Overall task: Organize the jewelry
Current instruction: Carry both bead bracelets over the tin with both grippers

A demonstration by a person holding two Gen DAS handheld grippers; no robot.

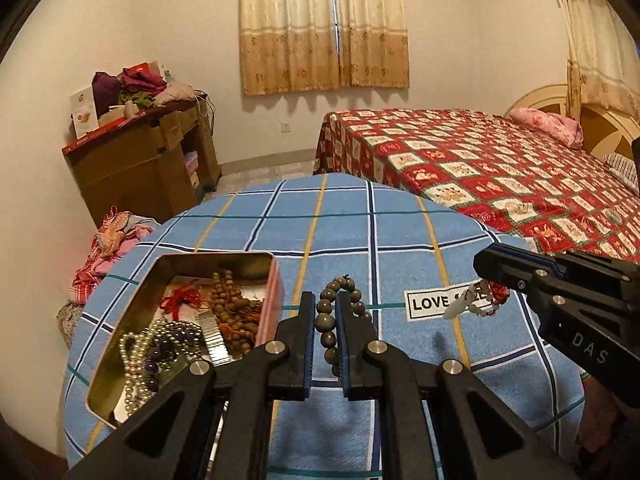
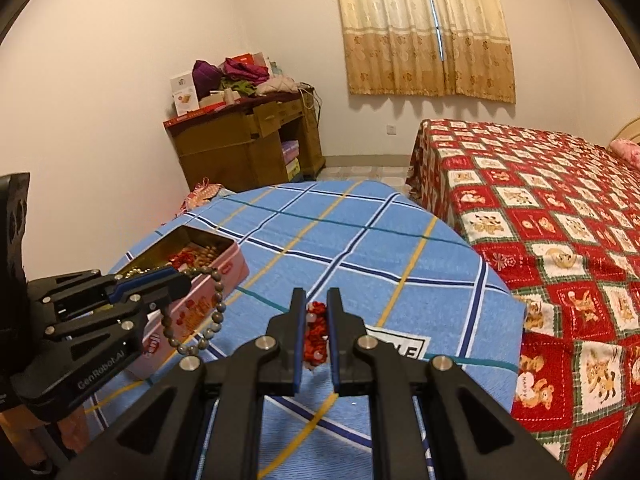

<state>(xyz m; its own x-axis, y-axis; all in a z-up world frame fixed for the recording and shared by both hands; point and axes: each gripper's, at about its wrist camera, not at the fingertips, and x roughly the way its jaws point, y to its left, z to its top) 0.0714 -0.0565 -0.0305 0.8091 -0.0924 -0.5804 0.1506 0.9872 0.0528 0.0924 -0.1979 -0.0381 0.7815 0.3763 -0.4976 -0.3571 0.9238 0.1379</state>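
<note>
My left gripper (image 1: 323, 300) is shut on a brown bead bracelet (image 1: 325, 322) and holds it above the blue checked cloth, just right of an open tin box (image 1: 276, 280). The tin holds pearl strings, wooden beads and red cord. In the right wrist view the bracelet (image 2: 208, 332) hangs from the left gripper (image 2: 182, 282) in front of the pink tin (image 2: 232, 272). My right gripper (image 2: 316, 300) is shut on a red and white bead piece (image 2: 314, 336). That piece (image 1: 484, 298), with a pale pendant, also hangs from the right gripper (image 1: 486, 266) in the left wrist view.
The blue checked cloth (image 1: 400, 220) covers a round table and bears a "LOVE" label (image 1: 428, 303). A bed with a red patterned cover (image 1: 500, 176) stands to the right. A wooden cabinet (image 1: 140, 160) piled with clothes stands at the back left by the wall.
</note>
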